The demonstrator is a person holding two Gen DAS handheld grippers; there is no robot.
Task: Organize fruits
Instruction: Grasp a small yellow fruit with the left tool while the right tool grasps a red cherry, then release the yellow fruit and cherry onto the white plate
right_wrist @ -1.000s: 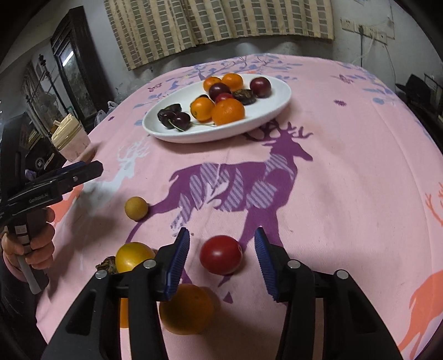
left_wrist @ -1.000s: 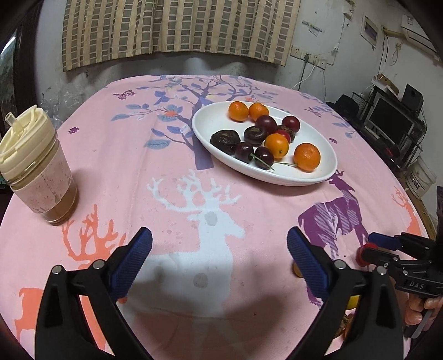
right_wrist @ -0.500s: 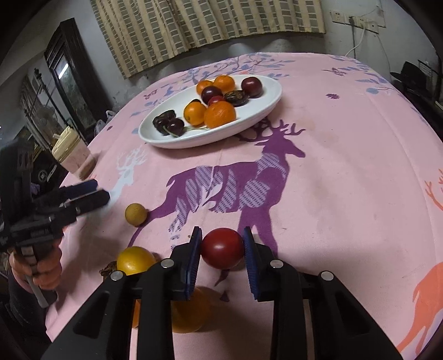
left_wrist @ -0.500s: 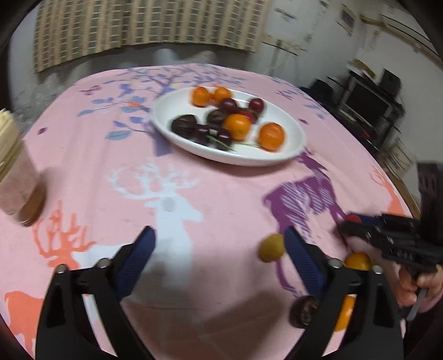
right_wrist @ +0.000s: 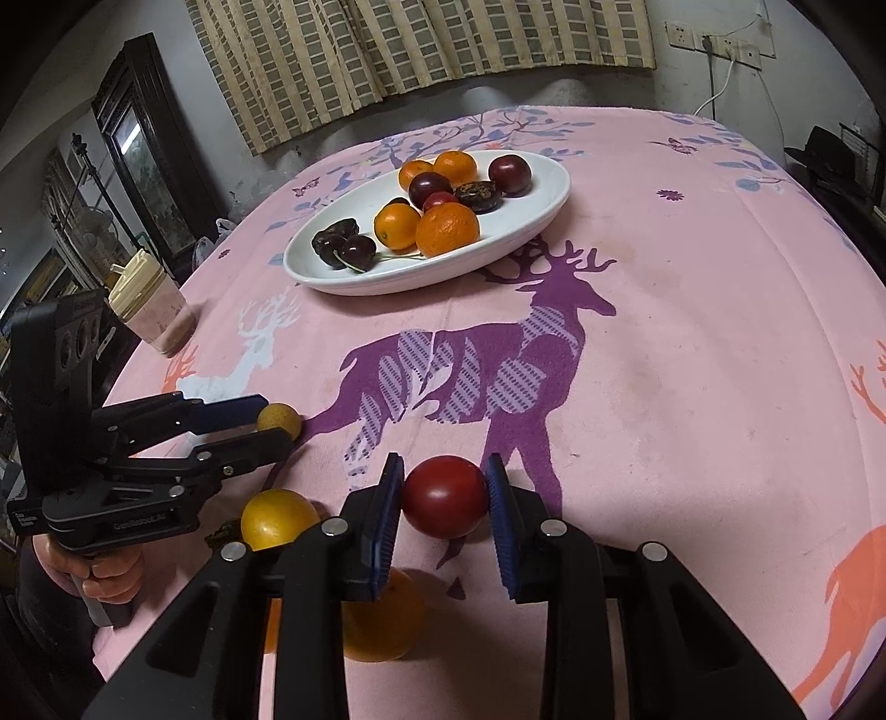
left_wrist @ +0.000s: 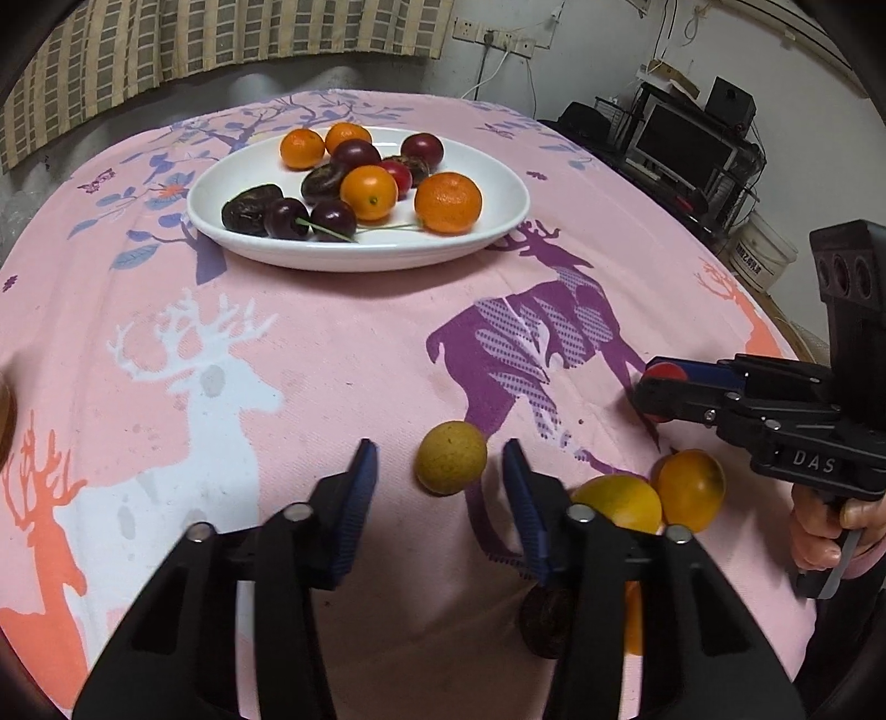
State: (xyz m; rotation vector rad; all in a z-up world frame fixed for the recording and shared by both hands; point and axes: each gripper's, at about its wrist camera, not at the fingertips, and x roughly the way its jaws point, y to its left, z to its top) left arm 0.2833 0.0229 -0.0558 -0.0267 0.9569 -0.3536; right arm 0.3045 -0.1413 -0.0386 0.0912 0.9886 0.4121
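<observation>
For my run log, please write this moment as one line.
left gripper: open around tan fruit | right gripper: shut on red fruit | plate: holds fruits

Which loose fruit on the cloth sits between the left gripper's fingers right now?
The small tan round fruit, bracketed by the open left gripper. The two yellow-orange fruits lie off to its right, and the red one is clamped by the right gripper.

The counter is covered by a pink tablecloth (right_wrist: 692,310) printed with deer and branch motifs. A lidded tumbler with a cream cap (right_wrist: 149,310) is stood near the counter's left edge. A striped curtain (right_wrist: 421,50) is hung on the wall behind. A dark framed cabinet (right_wrist: 138,144) is seen at left. A monitor on a rack (left_wrist: 686,144), a white bucket (left_wrist: 761,255) and wall sockets (left_wrist: 493,39) are located at right.
</observation>
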